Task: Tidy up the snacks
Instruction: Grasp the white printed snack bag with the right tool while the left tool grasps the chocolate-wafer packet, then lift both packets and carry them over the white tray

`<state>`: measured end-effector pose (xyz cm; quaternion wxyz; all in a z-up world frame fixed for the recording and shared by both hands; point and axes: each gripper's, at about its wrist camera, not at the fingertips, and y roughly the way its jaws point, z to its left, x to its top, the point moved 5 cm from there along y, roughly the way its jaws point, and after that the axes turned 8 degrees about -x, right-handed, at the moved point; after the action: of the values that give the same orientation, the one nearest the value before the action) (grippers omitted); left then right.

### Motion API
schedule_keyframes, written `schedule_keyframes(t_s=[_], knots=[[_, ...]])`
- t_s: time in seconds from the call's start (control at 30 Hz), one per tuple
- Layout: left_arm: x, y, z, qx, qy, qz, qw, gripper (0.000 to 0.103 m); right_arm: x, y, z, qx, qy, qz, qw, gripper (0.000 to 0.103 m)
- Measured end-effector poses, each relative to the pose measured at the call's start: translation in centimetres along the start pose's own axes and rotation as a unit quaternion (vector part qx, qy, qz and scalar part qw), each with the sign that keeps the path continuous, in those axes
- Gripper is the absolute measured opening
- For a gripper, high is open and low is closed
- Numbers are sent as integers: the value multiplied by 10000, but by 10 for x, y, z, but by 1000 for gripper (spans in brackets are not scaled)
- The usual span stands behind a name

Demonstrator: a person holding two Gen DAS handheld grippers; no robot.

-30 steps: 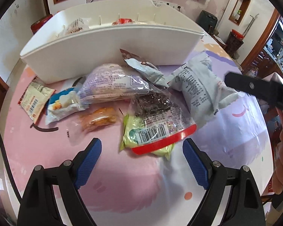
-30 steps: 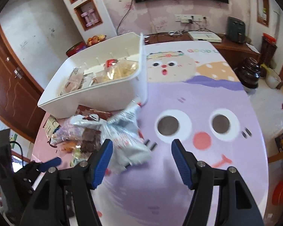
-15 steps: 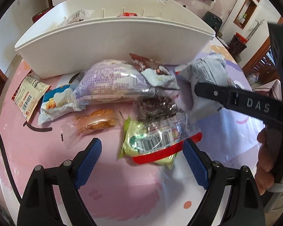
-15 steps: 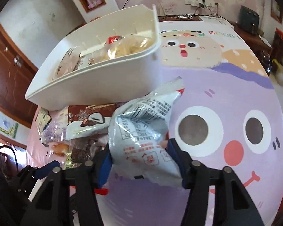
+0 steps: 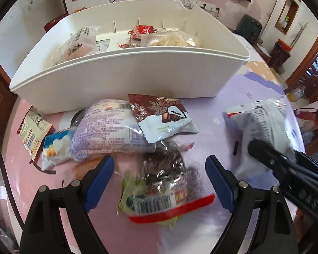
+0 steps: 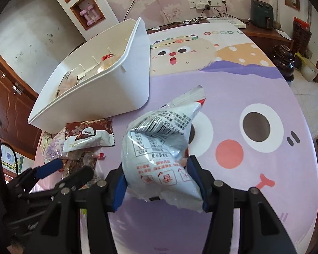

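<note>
Since earlier: our right gripper (image 6: 159, 182) has closed on the white snack bag (image 6: 163, 148) and lifted it off the pile; our left gripper (image 5: 159, 180) has pushed forward over the loose packets.

Right fingers: pinching the white snack bag near its lower end, so the printed top stands up in front of the camera.

Left fingers: spread wide, holding nothing, on either side of the red-edged packet (image 5: 167, 199), which lies flat on the bench (image 5: 212, 127).

Bin: the white bin (image 5: 137, 74) stands just behind the pile, already holding several snacks.

Pile: the chocolate packet (image 5: 163, 118) rests on the purple bag (image 5: 108, 131); a blue-and-white packet (image 5: 55, 148) and an orange-labelled packet (image 5: 31, 131) lie further left.

Step, as we judge it: carrying the white snack bag over the bin wall.

Risk one: the grip is low on a puffy bag, so it may slip or flop over when we swing it.

Risk two: the hanging bottom edge may catch the bin rim and push the bin.

Risk three: both grippers are close together, so a hurried swing could knock them.
</note>
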<state>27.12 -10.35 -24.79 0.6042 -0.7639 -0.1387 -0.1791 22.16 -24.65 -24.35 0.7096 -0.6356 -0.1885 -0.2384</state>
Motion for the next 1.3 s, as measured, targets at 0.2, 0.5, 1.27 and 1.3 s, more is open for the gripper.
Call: schedule_keyframes(t_s=[0.2,0.5,1.27,1.3], knots=[[4,16,4,86,21,202,9998,62,0,0,1,45,-24,-7,10000,54],[-7,-3,4,-64,187,-36,9998,47,-5,2,6,51,-115,17,9999,54],[-14,-212,54,-305,27,-1403,9896,46,-7,-104,76,239,-927,-861,9917,54],[-11,-222,57,-303,30,-1503,9882,47,-6,-110,81,258,-964,-909,9908,54]])
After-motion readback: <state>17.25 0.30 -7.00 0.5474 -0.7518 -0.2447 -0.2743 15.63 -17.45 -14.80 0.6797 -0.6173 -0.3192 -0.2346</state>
